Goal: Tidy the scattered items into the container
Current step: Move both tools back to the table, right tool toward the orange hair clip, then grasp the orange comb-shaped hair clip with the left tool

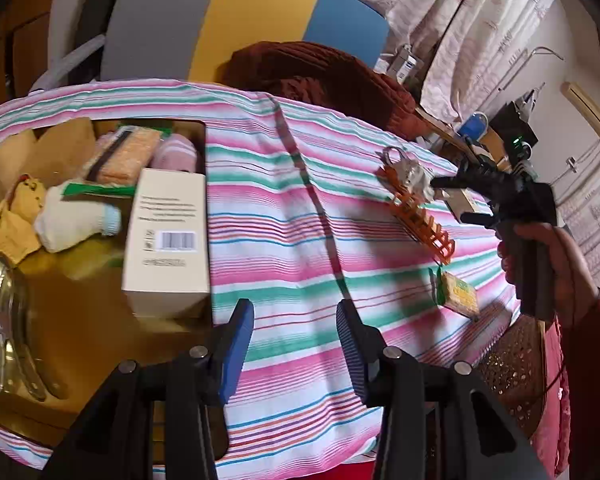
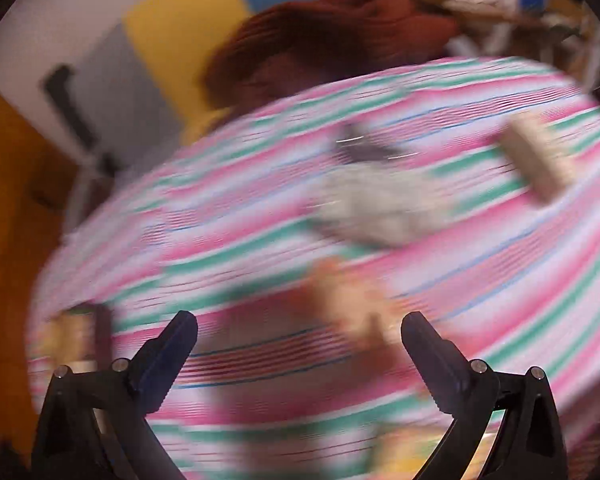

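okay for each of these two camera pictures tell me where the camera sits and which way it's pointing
Left wrist: on the left gripper, looking down across the striped cloth past the cardboard box; the right gripper and a hand show.
Right wrist: on the right gripper, tilted down at the cloth, blurred; only its open fingers show.
Shared: striped cloth, orange rack, rust-red fabric.

Striped cloth [image 1: 300, 208]; rust blanket [image 1: 324, 76]; pale curtains [image 1: 460, 12].

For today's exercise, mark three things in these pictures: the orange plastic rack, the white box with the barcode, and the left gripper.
orange plastic rack [image 1: 420, 216]: left wrist view, middle of its lattice.
white box with the barcode [image 1: 168, 236]: left wrist view, printed face.
left gripper [image 1: 296, 320]: left wrist view, midway between the blue-padded fingertips.
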`<state>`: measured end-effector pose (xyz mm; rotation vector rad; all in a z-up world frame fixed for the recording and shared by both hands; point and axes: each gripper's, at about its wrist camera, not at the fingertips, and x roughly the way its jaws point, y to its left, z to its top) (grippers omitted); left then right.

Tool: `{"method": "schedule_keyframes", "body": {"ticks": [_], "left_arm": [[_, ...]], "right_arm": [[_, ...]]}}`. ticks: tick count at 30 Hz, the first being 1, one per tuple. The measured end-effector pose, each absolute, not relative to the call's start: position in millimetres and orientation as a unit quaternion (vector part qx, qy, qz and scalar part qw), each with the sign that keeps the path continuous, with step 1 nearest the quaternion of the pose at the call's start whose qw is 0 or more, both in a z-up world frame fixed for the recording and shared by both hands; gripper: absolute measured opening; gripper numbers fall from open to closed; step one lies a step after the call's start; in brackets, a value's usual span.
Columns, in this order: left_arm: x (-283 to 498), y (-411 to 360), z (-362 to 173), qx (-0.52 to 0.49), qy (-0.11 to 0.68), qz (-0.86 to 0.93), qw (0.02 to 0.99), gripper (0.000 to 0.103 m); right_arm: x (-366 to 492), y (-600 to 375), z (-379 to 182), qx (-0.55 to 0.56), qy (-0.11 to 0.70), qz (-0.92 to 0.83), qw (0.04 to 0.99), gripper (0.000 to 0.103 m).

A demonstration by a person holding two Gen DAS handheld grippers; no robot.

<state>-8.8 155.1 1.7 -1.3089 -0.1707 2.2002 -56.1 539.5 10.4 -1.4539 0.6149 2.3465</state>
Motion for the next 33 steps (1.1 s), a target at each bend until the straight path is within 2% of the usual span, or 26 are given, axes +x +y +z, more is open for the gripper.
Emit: {"method": "schedule_keyframes", "body": {"ticks": [4, 9, 13, 16, 18, 20, 27, 30, 33], "left_arm": [[-4, 164, 1, -0.492, -0.056, 0.818, 0.292, 0.043], [-2, 166, 2, -0.490, -0.046, 0.821, 0.290, 0.043], [-5, 161, 2, -0.491, -0.053, 0.822, 0.284, 0.043], [-5, 163, 2, -0.491, -0.050, 0.822, 0.284, 0.043], [-4, 164, 3, -0.489, -0.045, 0.824, 0.284, 0.043], [-5, 167, 3, -0.487, -0.039, 0.824, 0.286, 0.043], [-16, 202, 7, -0.474, -0.003, 0.822, 0.315, 0.043], [-29, 226, 5, -0.478, 0.009, 0.811, 0.338, 0.043], [-45, 253, 4, -0.477, 0.024, 0.804, 0.355, 0.043]], "right_arm": [[-54, 557, -15, -0.530, 0.242, 0.796, 0.167, 0.102], [-58, 553, -36, -0.536, 0.285, 0.783, 0.133, 0.102], [-67, 516, -37, -0.526, 0.338, 0.780, 0.030, 0.102], [-72, 472, -26, -0.522, 0.349, 0.775, -0.078, 0.102], [-69, 457, -12, -0.506, 0.339, 0.785, -0.111, 0.102], [-65, 460, 3, -0.485, 0.316, 0.811, -0.089, 0.102], [-49, 521, 21, -0.439, 0.226, 0.861, 0.122, 0.102], [-37, 554, 19, -0.411, 0.258, 0.857, 0.173, 0.102], [-28, 575, 10, -0.404, 0.309, 0.842, 0.182, 0.102]]}}
